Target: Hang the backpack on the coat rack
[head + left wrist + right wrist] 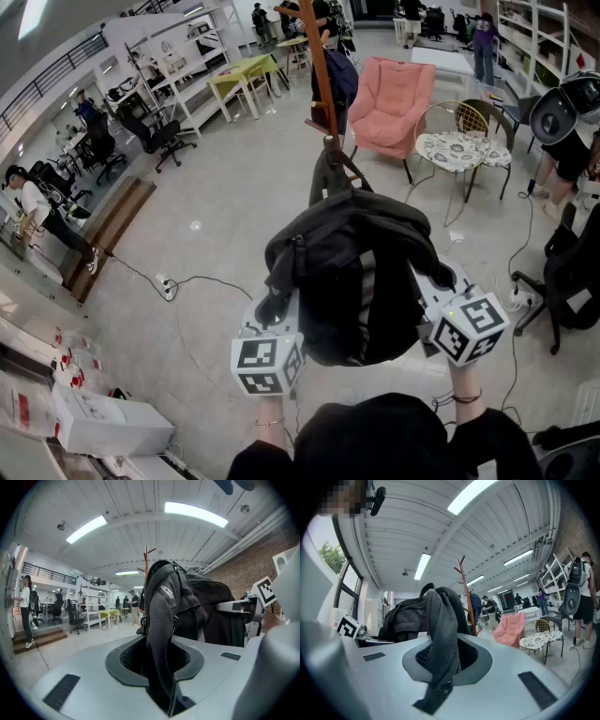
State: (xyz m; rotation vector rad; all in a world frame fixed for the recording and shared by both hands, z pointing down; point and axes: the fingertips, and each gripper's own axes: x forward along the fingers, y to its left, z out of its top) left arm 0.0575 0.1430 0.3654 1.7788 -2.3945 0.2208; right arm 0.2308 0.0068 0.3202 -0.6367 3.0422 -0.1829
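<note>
Right now I hold the backpack (352, 272) aloft, short of the coat rack (322, 66). The left gripper (281, 305) and right gripper (427, 281) are each clamped on a mesh shoulder strap (161, 616). Next, I judge, I step closer and lift it over the pegs (461, 566).

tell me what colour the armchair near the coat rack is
Pink. The armchair shows best in the head view.
</note>
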